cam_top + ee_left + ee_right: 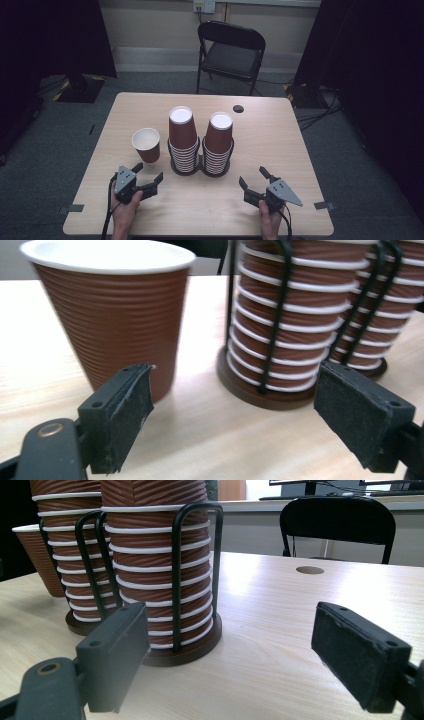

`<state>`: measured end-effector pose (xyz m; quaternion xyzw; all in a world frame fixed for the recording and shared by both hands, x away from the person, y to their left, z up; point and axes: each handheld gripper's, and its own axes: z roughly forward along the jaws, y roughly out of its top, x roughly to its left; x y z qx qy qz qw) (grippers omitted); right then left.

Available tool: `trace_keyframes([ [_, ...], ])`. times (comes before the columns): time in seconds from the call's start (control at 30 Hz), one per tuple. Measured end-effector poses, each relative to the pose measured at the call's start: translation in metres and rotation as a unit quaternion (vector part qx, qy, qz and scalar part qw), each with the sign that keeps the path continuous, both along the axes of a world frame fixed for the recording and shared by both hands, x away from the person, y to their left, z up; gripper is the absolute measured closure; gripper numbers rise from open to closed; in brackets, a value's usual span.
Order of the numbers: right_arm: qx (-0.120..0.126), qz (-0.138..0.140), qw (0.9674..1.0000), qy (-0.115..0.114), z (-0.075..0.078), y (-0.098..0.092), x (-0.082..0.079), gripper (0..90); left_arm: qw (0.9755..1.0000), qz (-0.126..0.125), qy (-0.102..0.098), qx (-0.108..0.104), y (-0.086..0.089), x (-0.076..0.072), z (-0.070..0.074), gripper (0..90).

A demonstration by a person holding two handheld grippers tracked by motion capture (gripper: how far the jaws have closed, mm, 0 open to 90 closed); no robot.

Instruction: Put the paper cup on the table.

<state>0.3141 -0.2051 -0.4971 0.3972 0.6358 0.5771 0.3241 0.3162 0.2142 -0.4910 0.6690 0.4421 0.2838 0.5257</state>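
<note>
A single brown paper cup (146, 144) (114, 310) (36, 557) with a white inside stands upright on the table, left of two stacks of brown cups (182, 137) (219, 141) in black wire holders (272, 355) (175, 580). My left gripper (148, 176) (235, 415) is open near the front left, just short of the lone cup, with nothing between its jaws. At the front right my right gripper (254, 178) (230, 650) stands open and empty, facing the right stack.
The wooden table (270, 135) has a round cable hole (238, 108) (309, 570) near its back edge. A black folding chair (231, 50) (337, 525) stands behind the table. Tape marks (324, 205) lie at the front corners.
</note>
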Motion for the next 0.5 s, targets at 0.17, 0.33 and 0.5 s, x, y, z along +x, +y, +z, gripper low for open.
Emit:
trace_keyframes([
  [0.17,-0.001,0.001,1.0000,0.001,0.000,0.000,0.000,14.8,0.9998,-0.018,-0.001,-0.008,-0.014,-0.010,-0.005,15.4],
  [0.33,-0.002,0.000,1.0000,0.000,0.000,0.001,0.000,14.8,0.9995,-0.027,-0.016,-0.003,-0.024,-0.019,-0.005,15.4],
  [0.5,-0.009,-0.013,0.9998,0.012,0.001,0.002,0.002,15.6,0.9994,-0.019,-0.027,-0.003,-0.024,-0.021,-0.005,15.4],
])
